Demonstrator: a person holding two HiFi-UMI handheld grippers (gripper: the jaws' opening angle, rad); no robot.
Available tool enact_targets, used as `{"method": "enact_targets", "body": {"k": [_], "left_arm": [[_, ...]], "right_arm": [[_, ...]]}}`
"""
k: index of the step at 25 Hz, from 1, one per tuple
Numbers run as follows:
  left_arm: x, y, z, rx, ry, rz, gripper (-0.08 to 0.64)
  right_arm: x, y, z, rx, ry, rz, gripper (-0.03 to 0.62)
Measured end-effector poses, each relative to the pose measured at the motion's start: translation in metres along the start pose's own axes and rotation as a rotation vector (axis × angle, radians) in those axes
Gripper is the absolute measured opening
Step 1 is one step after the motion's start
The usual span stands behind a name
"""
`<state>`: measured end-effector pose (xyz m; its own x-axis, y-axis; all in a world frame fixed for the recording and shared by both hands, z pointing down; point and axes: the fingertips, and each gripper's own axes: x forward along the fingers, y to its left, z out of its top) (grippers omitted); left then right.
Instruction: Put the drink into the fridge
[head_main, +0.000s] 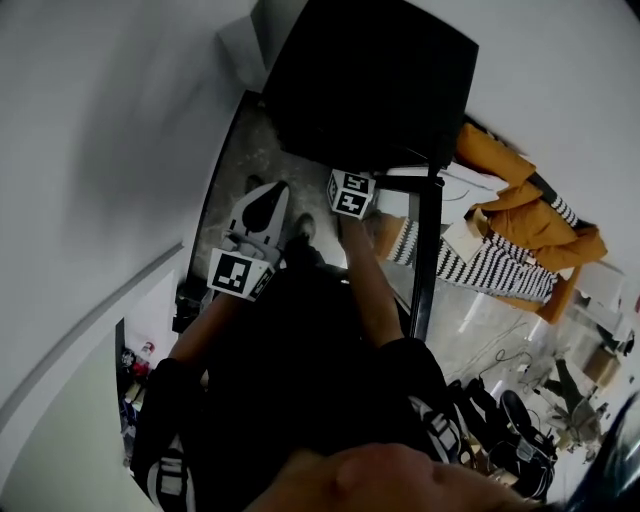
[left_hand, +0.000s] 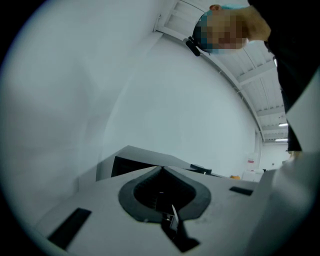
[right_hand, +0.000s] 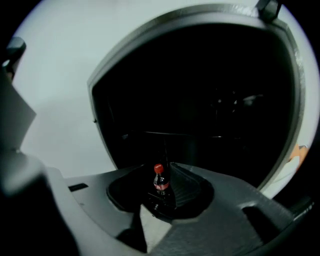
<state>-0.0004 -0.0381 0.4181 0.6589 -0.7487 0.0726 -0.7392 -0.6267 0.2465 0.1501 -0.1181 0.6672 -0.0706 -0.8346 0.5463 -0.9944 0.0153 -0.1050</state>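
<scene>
A small cola bottle (right_hand: 160, 182) with a red cap stands upright in the dark inside of the black fridge (right_hand: 200, 100). I see it through the gap between the fingers of my right gripper (right_hand: 159, 166), which is open, and the pads do not press on it. In the head view the right gripper (head_main: 350, 190) reaches into the black fridge (head_main: 370, 80), with its tips hidden there. My left gripper (head_main: 268, 200) is held lower left of the fridge. In its own view the left gripper (left_hand: 161, 171) is shut and empty, facing a white wall.
A white wall (head_main: 110, 150) runs along the left. A dark upright bar (head_main: 425, 250) stands right of my right arm. Orange and striped clothing (head_main: 520, 225) lies at the right. Bags and cables (head_main: 520, 430) clutter the floor at lower right.
</scene>
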Motion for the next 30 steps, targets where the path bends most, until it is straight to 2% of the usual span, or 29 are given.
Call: {"method": "enact_targets", "body": {"k": [13, 23, 30], "left_arm": [[-0.02, -0.037, 0.003, 0.031, 0.003, 0.043, 0.006], [-0.017, -0.016, 0.02, 0.073, 0.011, -0.016, 0.006], [-0.023, -0.004, 0.024, 0.094, 0.031, -0.057, 0.006]], "right_arm": [[-0.076, 0.001, 0.015, 0.058, -0.033, 0.019, 0.005], [-0.129, 0.012, 0.042, 0.065, -0.071, -0.026, 0.002], [-0.176, 0.034, 0.061, 0.1, -0.125, -0.01, 0.002]]}}
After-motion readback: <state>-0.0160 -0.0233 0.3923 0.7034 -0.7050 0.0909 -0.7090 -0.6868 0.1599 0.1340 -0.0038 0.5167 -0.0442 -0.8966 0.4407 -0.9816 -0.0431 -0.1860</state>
